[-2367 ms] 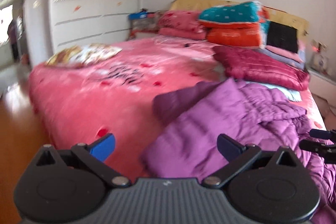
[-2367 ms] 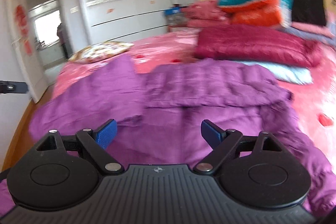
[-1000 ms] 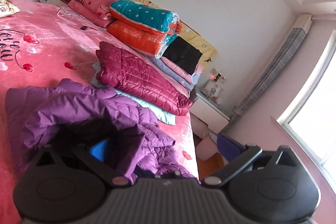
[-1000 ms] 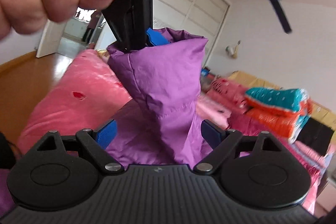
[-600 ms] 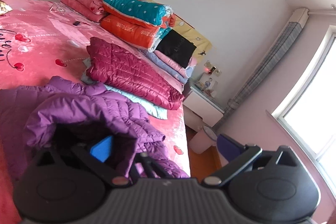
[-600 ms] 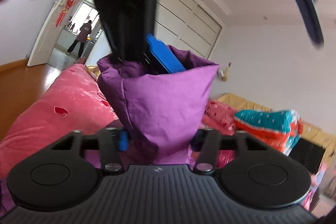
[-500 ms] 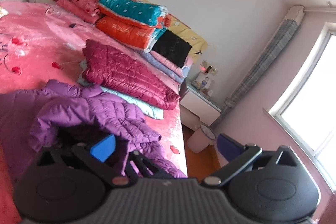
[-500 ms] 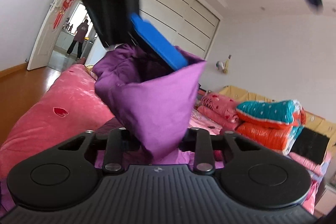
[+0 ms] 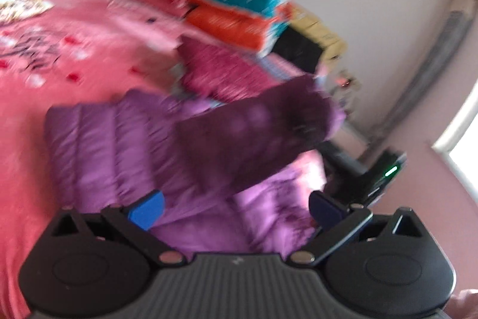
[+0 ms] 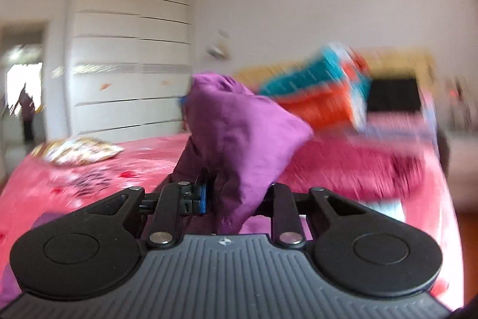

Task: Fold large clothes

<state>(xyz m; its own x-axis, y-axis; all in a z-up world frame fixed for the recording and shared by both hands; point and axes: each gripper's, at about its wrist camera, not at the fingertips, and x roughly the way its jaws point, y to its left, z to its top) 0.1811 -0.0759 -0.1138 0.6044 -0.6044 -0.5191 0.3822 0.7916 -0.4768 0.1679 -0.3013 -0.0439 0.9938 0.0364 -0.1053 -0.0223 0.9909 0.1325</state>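
Observation:
A purple puffer jacket lies spread on the pink bed. One sleeve is lifted off it and stretches to the right. In the right wrist view that sleeve stands up between the jaws of my right gripper. The jaws are closing and their pads press on the cloth. My left gripper hovers over the jacket's body, open, with nothing pinched between its blue pads. Both views are blurred by motion.
A folded maroon jacket lies beyond the purple one. Teal and orange quilts are stacked at the headboard. A patterned pillow sits at the bed's far left. A white wardrobe and a doorway with a person are behind.
My right gripper closed on the sleeve that the left gripper had held up, then swung sideways with it. The left gripper let go, stayed open and tipped down over the jacket.

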